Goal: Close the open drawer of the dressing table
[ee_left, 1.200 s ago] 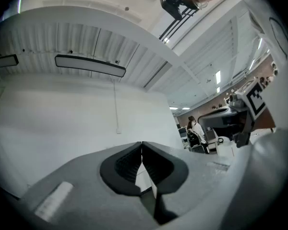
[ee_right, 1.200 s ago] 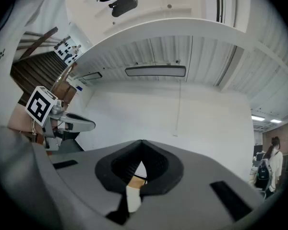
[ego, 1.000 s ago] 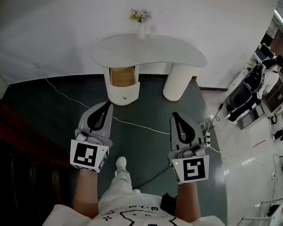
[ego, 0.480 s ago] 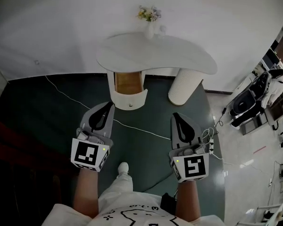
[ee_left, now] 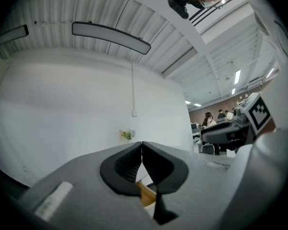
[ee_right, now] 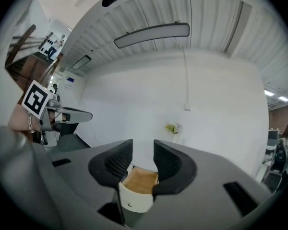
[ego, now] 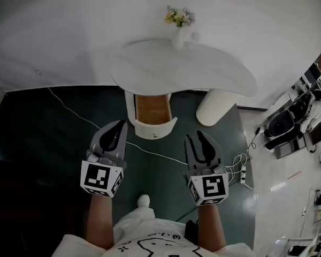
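Note:
A white dressing table (ego: pixel 182 71) stands against the white wall. Its drawer (ego: pixel 153 115) is pulled out, showing a bare wooden inside and a curved white front with a small knob. In the right gripper view the drawer (ee_right: pixel 138 188) lies ahead, seen through the gap of the jaws. My right gripper (ego: pixel 200 142) floats right of the drawer front and short of it, its jaws opening with nothing between them. My left gripper (ego: pixel 116 130) hangs left of the drawer, jaws shut and empty. Neither touches the drawer.
A vase of flowers (ego: pixel 179 23) stands at the table's back edge. A white cylindrical leg (ego: pixel 214 107) holds up the table's right end. A white cable (ego: pixel 85 121) runs across the dark floor to a power strip (ego: pixel 242 174). Office chairs (ego: pixel 286 125) stand at the far right.
Both grippers and I have come closer to the table, whose drawer now looks larger and lower in the head view. The right gripper's jaws, shut before, have spread apart.

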Demonstrator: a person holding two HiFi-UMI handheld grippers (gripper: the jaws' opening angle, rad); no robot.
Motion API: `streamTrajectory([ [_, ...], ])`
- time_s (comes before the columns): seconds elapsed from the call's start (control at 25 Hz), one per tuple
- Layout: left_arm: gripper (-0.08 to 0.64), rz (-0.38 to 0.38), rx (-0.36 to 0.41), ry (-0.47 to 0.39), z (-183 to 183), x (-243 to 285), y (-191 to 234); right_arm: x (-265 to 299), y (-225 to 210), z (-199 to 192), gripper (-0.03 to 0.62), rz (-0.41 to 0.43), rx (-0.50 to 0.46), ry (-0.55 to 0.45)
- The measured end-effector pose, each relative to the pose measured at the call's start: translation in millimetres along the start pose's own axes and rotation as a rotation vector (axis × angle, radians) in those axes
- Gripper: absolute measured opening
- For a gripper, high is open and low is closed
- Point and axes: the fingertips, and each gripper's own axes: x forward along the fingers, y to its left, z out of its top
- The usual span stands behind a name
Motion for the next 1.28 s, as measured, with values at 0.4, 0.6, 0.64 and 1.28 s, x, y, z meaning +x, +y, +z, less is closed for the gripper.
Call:
streamTrajectory([
  [0.4,0.017,-0.009,-0.058,0.052,-46.0,37.7,47.0,75.8,9.7,-53.6,0.163,0.017,0.195,0.065],
  [0.6,0.017,-0.014,-0.077,0.093,-73.0,46.1,49.8,99.7,28.2,-112.8,0.163,0.063,0.154,0.197],
  [0.64,0.017,-0.014,-0.078,0.101,-77.9,48.8,49.9,104.0,31.2,-124.8,0.163,0.072,0.146,0.225],
  [1.28,0.017,-0.015,-0.088,0.199,-150.3,87.9,46.5,157.1,54.3,-285.9,0.163,0.110,0.226,0.520],
])
